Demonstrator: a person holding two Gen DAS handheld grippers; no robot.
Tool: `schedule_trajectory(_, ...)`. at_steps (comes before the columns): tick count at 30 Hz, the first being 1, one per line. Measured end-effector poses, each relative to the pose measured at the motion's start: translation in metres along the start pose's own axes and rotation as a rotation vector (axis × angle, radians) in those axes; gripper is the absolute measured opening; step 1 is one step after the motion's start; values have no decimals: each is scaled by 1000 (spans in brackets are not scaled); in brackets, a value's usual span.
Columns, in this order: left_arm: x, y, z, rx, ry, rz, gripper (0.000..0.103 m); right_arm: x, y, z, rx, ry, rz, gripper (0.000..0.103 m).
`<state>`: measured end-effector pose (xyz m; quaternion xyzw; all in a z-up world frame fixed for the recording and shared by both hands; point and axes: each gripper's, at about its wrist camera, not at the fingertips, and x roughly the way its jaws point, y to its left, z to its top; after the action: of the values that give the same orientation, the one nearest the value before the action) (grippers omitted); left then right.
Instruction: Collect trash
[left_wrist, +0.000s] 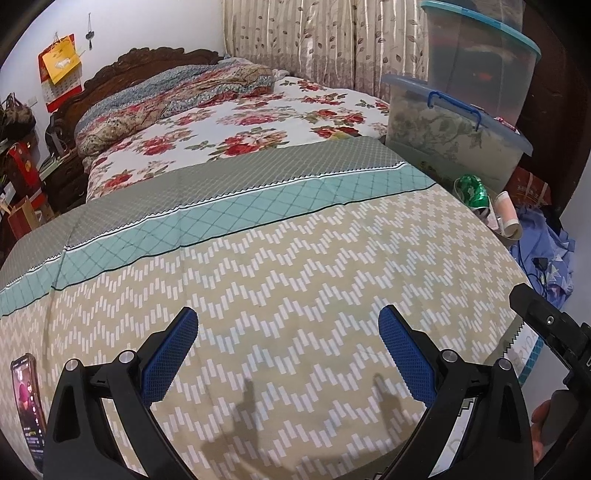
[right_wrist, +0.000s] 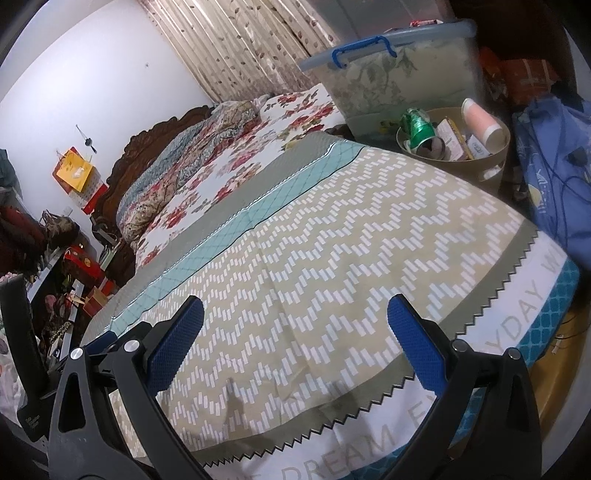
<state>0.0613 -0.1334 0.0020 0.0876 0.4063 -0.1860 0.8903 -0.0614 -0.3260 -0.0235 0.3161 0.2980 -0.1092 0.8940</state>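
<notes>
A tan waste bin (right_wrist: 491, 160) stands beside the bed at the far right. It holds a crushed green can (right_wrist: 417, 127), a pink and white tube (right_wrist: 484, 125), small boxes and other litter. The same green can (left_wrist: 472, 192) and tube (left_wrist: 508, 216) show at the right edge of the left wrist view. My left gripper (left_wrist: 288, 336) hovers open over the zigzag bedspread (left_wrist: 277, 280), nothing between its blue pads. My right gripper (right_wrist: 295, 328) is open too, over the bedspread (right_wrist: 332, 236) near the foot edge. Both are well short of the bin.
A phone (left_wrist: 26, 402) with a lit screen lies on the bed at the left. Clear storage boxes (right_wrist: 391, 74) stand beyond the bin, blue fabric with cables (right_wrist: 554, 177) to its right. Pillows and a floral sheet (left_wrist: 236, 122) lie near the headboard; clutter fills the floor left of the bed.
</notes>
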Motion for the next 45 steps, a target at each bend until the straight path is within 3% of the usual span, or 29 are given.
schedule_trajectory(8,5,11,4,-16,9,11,94,11,12,2,-15,14,7,99)
schedule_trajectory(17,-4,17,11,-22,-41,38,94,16,22,4,-41,9,15,99)
schedule_trajectory(30,-24,0,12,48,-138,54,94,8,18,7,-31,-9,14,99)
schedule_trajectory(37,-35,1,15,25,-146,25,94,4,13,7,-17,-19,20,99)
schedule_trajectory(45,-46,3,13,18,-174,55,94,-1,14,5,-22,-21,31,99)
